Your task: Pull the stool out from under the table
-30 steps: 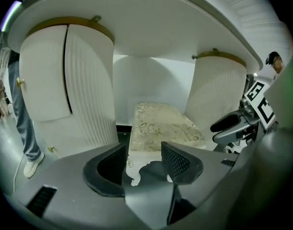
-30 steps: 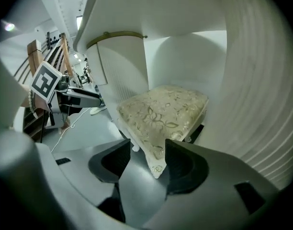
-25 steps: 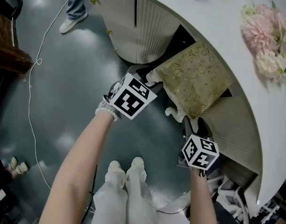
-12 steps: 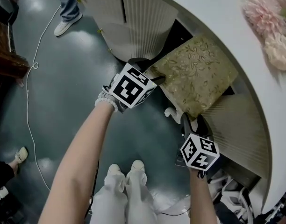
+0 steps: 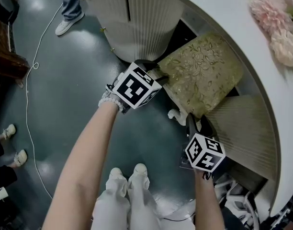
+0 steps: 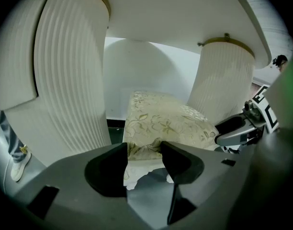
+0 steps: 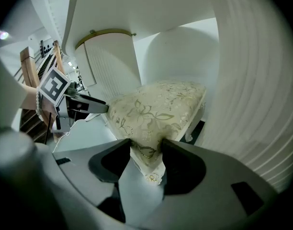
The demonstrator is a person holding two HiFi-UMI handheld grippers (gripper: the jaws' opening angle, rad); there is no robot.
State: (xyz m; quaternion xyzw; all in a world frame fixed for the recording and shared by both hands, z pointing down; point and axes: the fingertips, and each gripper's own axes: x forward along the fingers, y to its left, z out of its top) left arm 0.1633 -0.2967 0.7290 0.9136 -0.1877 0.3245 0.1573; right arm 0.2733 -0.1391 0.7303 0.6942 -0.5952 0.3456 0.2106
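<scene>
The stool (image 5: 201, 73) has a gold floral cushion and white carved legs, and stands partly under the white curved table (image 5: 223, 13). My left gripper (image 5: 157, 75) is at the cushion's near left corner. In the left gripper view its jaws (image 6: 143, 150) have just been closing, and the pads hold the cushion's edge (image 6: 161, 121) between them. My right gripper (image 5: 193, 121) is at the near right corner. Its jaws (image 7: 145, 147) have also just been closing and pinch the cushion's corner (image 7: 156, 107).
Ribbed white table pedestals stand on both sides of the stool, left (image 5: 146, 28) and right (image 5: 242, 128). Pink flowers (image 5: 276, 18) lie on the table. A bystander's shoe (image 5: 67, 23), a white cable (image 5: 29, 90) and other feet (image 5: 7, 133) are on the green floor.
My left gripper has moved in and down onto the stool's left corner. Both pairs of jaws have narrowed onto the cushion. A bystander's feet at the left have shifted.
</scene>
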